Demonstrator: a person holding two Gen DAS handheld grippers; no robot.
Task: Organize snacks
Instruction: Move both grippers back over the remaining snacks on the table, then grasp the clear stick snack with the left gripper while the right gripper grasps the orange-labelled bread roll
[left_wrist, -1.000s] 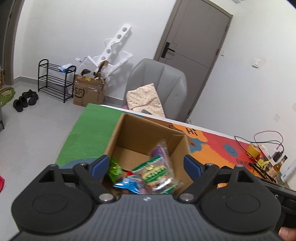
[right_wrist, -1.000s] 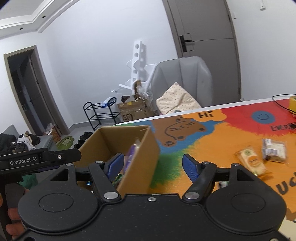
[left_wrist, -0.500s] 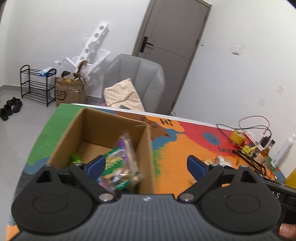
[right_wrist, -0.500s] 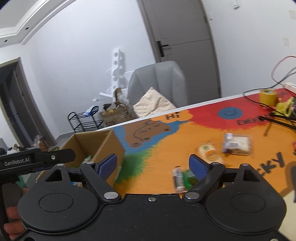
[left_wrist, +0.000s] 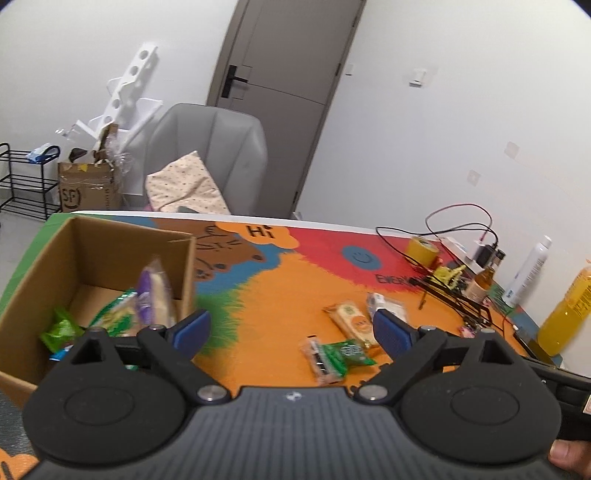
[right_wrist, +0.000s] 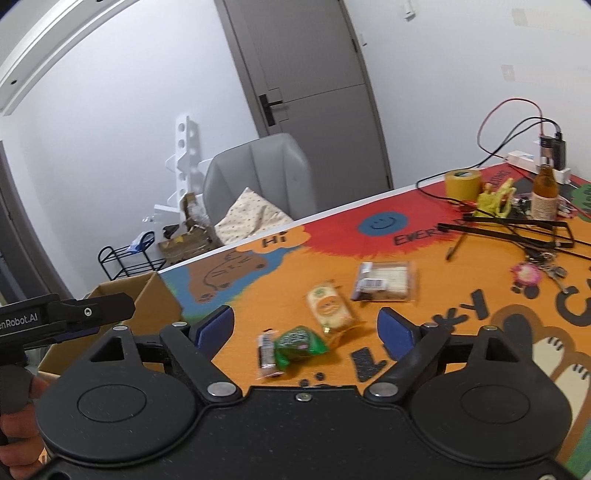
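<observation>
Both of my grippers have swung away from the cardboard box (left_wrist: 92, 258) and now face the loose snacks on the colourful table mat (left_wrist: 280, 288). My left gripper (left_wrist: 291, 328) has its jaws spread wide with nothing between the pads, and my right gripper (right_wrist: 306, 330) is the same — wide apart, empty.

Out on the mat lie four packets, close together: a green wrapped snack (right_wrist: 299, 341) touching a narrow dark-striped bar (right_wrist: 267, 356), an orange-labelled packet (right_wrist: 328, 312) just beyond them, and a clear packet of brown biscuits (right_wrist: 384, 280) a little further off. From the left wrist I see the box at the left edge of the table, already holding several packets — a purple-and-cream one (left_wrist: 153, 291) standing upright and green ones (left_wrist: 61, 328) on its floor. Cables, a yellow tape roll (right_wrist: 463, 182) and a small bottle (right_wrist: 545, 192) clutter the far right.
</observation>
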